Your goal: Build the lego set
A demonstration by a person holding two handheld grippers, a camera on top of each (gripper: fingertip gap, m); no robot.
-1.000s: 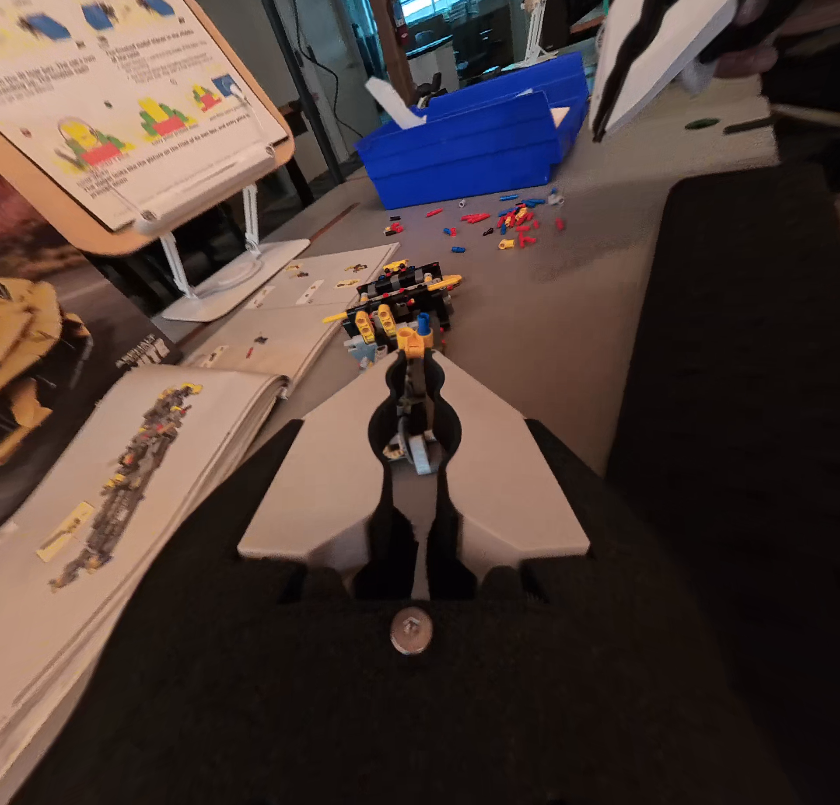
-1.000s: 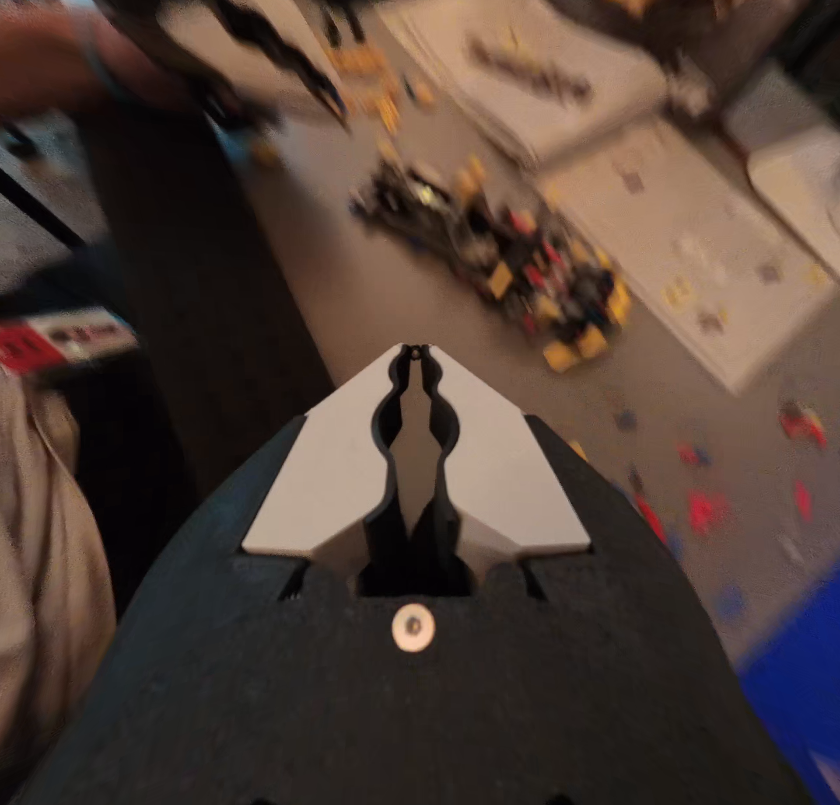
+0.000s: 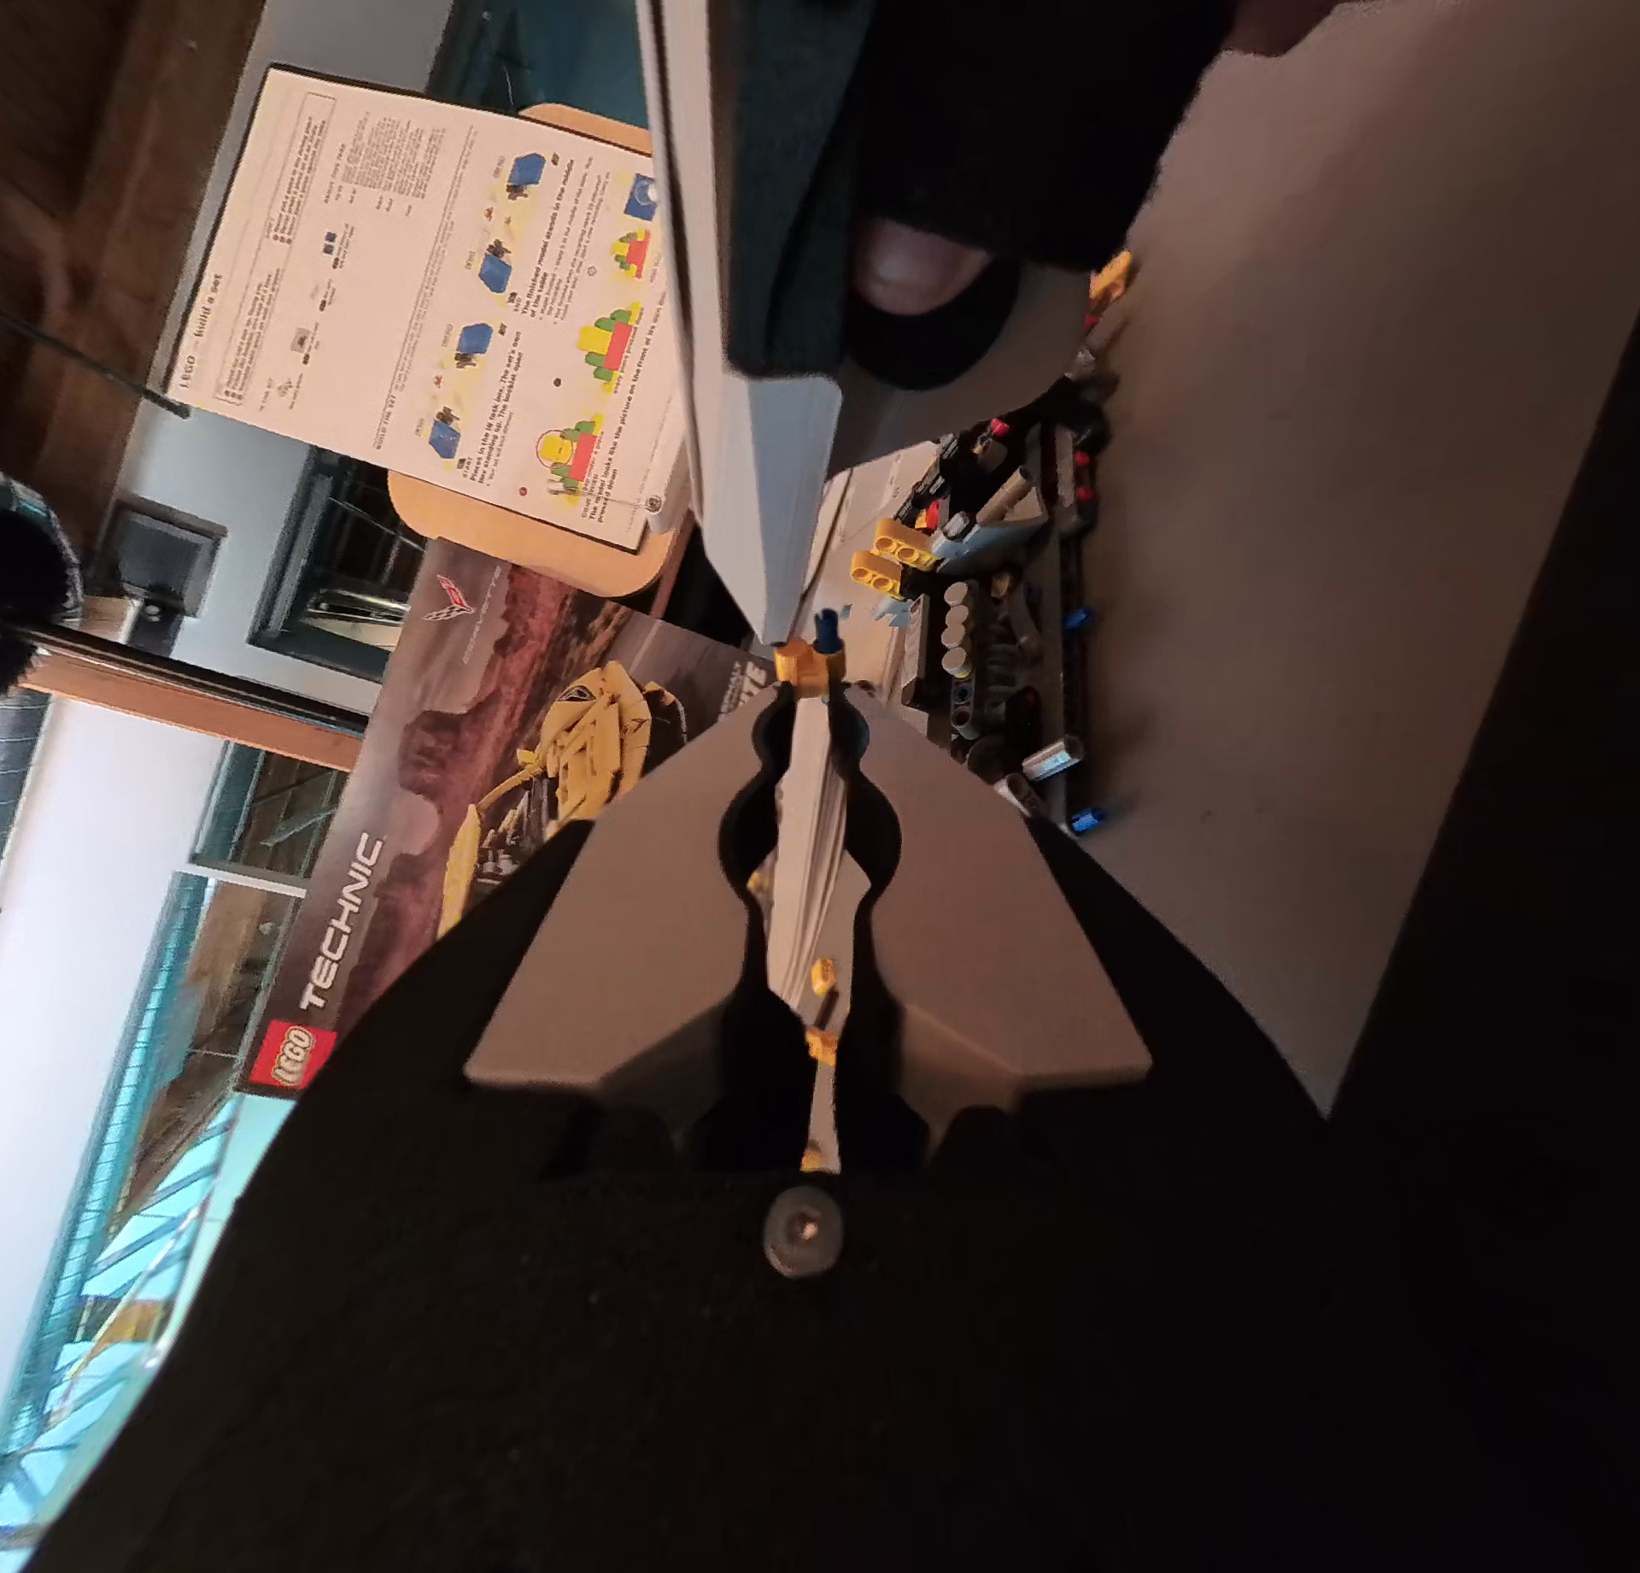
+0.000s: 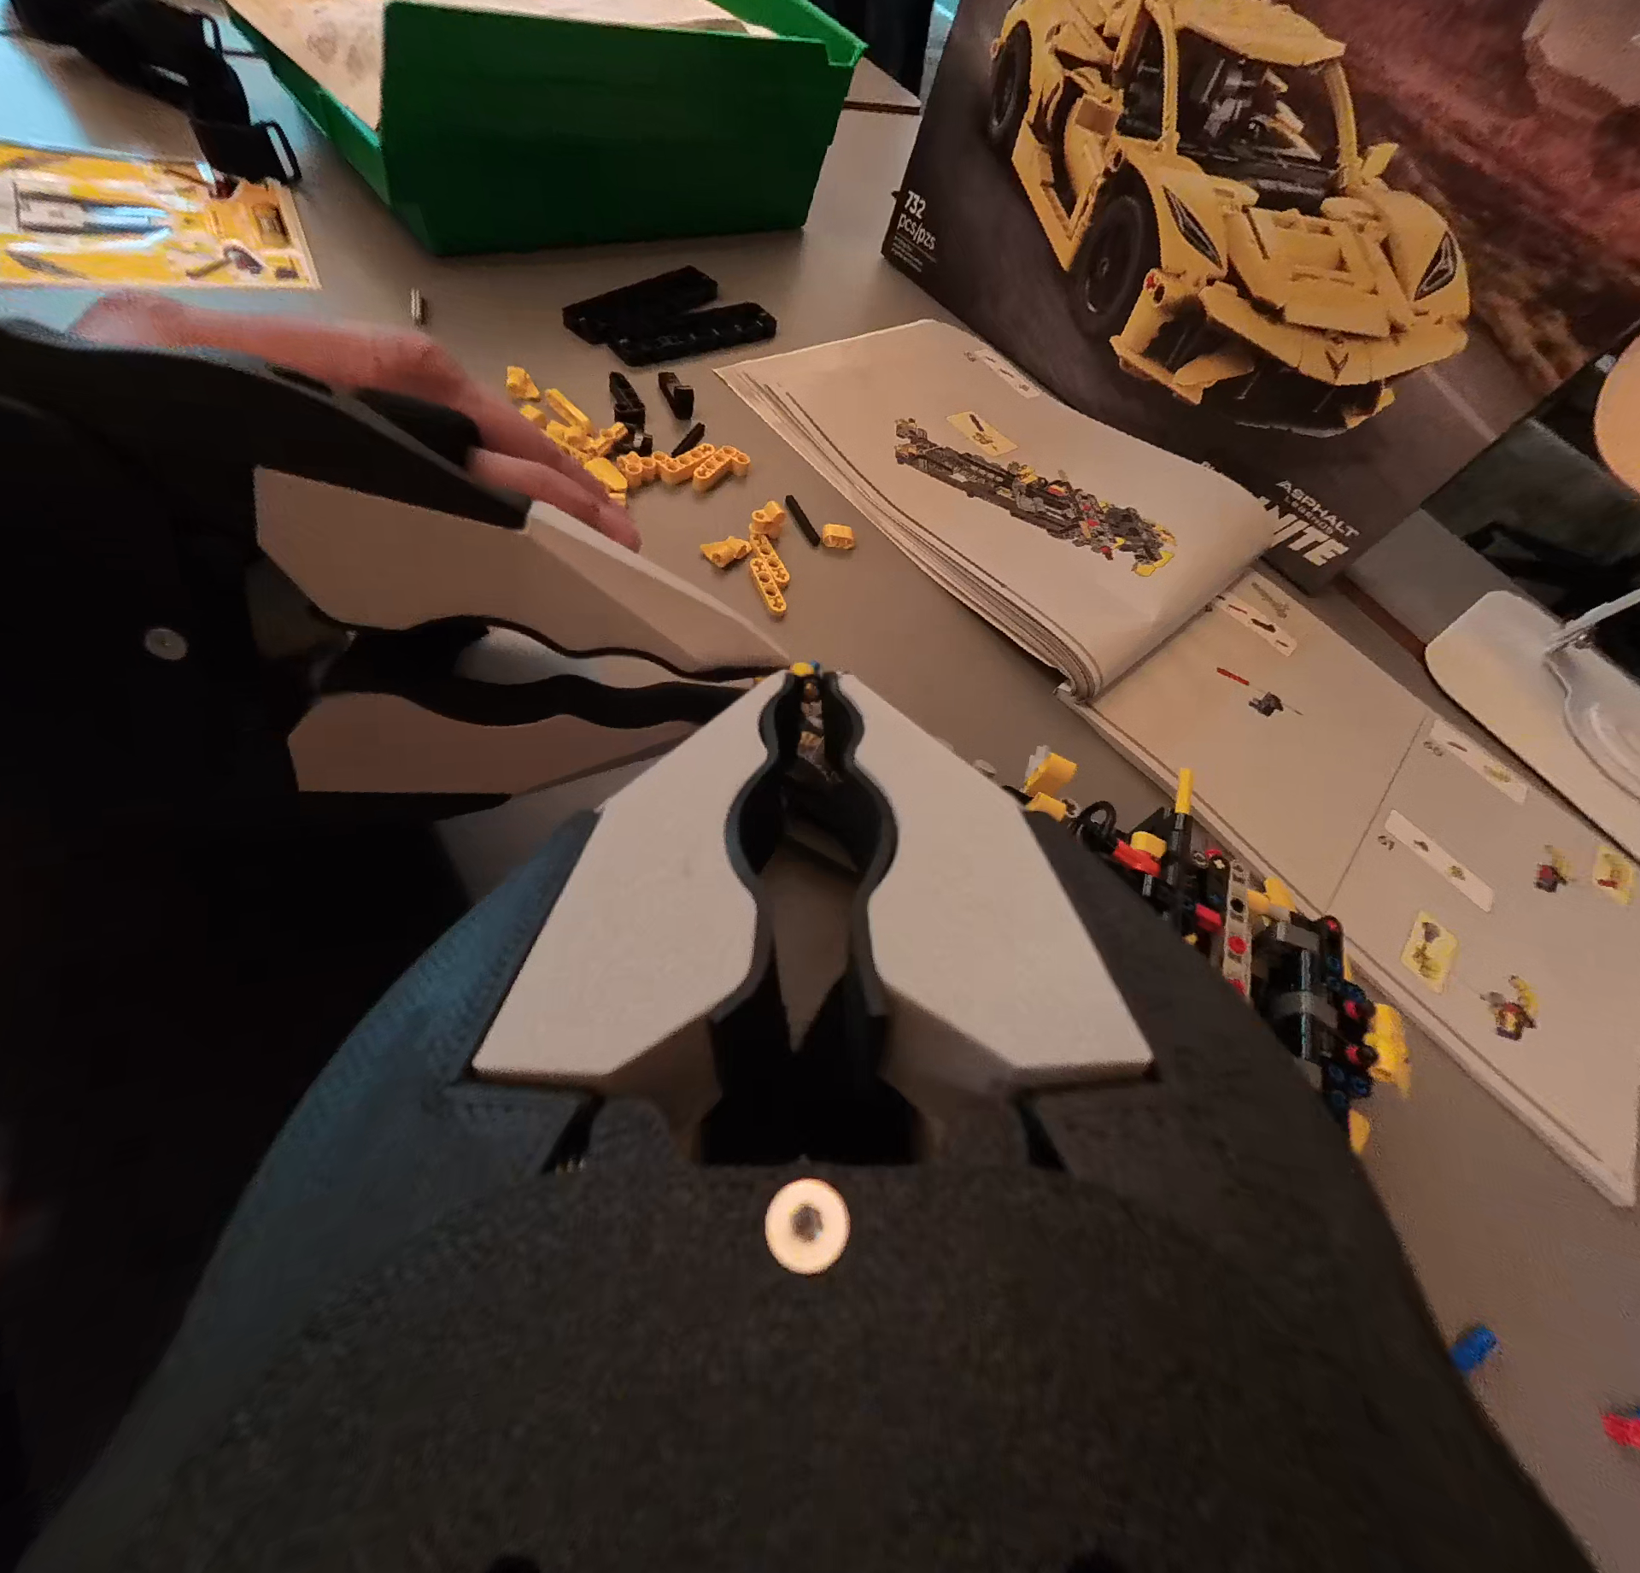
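- The left gripper (image 3: 803,687) has its jaws pinched on a small yellow piece (image 3: 801,662) with a blue pin, held up above the worktop (image 3: 1331,554).
- The right gripper (image 4: 809,683) meets it tip to tip – jaws nearly closed (whether they grip the piece is unclear).
- The partly built chassis (image 4: 1242,918) lies just beside the open instruction book (image 4: 1021,501).

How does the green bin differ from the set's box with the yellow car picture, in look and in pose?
The green bin is plain, one colour; the set's box bears a printed photograph of a yellow car. The green bin lies low on the table with its top open; the set's box stands upright on its edge, leaning back. Both sit at the table's far side.
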